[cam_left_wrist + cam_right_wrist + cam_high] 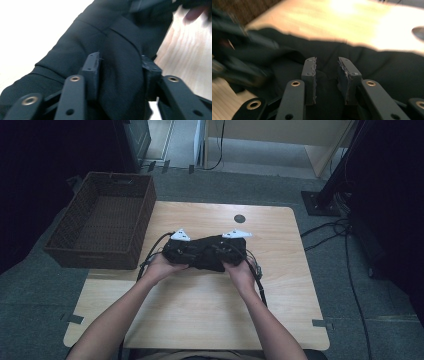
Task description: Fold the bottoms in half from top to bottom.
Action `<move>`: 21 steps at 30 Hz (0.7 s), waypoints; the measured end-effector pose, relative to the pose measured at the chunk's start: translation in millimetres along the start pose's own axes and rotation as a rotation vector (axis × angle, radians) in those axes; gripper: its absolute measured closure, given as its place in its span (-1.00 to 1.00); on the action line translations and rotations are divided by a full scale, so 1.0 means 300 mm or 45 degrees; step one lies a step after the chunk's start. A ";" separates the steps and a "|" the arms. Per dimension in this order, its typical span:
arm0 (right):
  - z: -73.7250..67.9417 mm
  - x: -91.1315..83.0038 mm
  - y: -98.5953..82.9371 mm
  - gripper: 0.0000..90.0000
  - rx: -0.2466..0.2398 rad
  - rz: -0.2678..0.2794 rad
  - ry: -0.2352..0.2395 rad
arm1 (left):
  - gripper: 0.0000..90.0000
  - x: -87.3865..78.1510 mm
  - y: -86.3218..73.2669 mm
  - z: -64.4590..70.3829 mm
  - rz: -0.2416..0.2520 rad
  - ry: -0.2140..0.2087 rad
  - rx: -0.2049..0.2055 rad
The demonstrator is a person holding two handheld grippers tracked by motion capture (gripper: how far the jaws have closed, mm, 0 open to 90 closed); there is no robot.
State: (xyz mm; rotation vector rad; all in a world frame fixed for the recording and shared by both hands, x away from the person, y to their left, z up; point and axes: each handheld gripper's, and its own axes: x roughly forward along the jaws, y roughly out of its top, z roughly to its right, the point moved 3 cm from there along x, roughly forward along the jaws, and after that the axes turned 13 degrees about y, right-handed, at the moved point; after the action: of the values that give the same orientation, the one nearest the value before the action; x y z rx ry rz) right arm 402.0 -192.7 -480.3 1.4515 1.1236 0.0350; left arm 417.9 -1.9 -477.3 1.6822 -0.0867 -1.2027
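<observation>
A: Where does the work stand?

B: Midway, I'd judge. The black garment [210, 252] lies bunched in a compact heap at the middle of the tabletop [200, 320], with both grippers on it. It looks gathered or partly folded, but it is not in the wicker basket [102, 220] that sits at the left far corner, half off the tabletop's edge.

A: Are the grippers actually holding it?

B: The left gripper [121, 75] is: in its own view a thick fold of the dark cloth runs up between the jaws, which press on it from both sides. So it is clenched on the garment. The right gripper [326, 75] is less clear. Its jaws stand a little apart with dark cloth right behind and below them, and the picture is blurred, so I cannot tell whether cloth is pinched there or the jaws merely rest on the heap.

A: And from above?

B: The left gripper [177, 247] and the right gripper [232, 247] sit at either end of the bundle, close together, hands behind them.

A: What is left, then?

B: If the basket is the goal, everything after the gathering: lifting the bundle, carrying it left, and letting go inside. The basket appears empty, so nothing is stowed yet.
</observation>
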 end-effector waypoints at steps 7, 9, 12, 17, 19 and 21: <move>-0.001 0.025 -0.088 0.47 -0.005 -0.039 -0.013 | 0.20 -0.085 0.014 -0.037 0.039 -0.011 -0.068; -0.005 0.029 -0.099 0.47 -0.020 -0.047 -0.014 | 0.23 -0.081 0.004 -0.041 0.011 0.014 -0.069; -0.008 0.035 -0.115 0.48 -0.047 -0.051 -0.022 | 0.30 -0.056 -0.032 -0.041 -0.074 0.073 -0.007; -0.013 0.043 -0.142 0.51 -0.081 -0.053 -0.044 | 0.65 -0.033 -0.079 -0.039 -0.064 0.072 -0.008; -0.015 0.044 -0.148 0.52 -0.069 -0.053 -0.047 | 0.78 -0.029 -0.087 -0.036 -0.056 0.087 0.006; -0.015 0.043 -0.153 0.57 -0.075 -0.054 -0.050 | 0.89 -0.026 -0.087 -0.040 -0.046 0.095 -0.010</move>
State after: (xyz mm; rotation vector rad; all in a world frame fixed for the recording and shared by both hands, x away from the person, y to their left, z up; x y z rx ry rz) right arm 378.8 -190.8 -522.3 1.3704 1.1118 0.0098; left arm 410.8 23.2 -492.0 1.7261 -0.0057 -1.1639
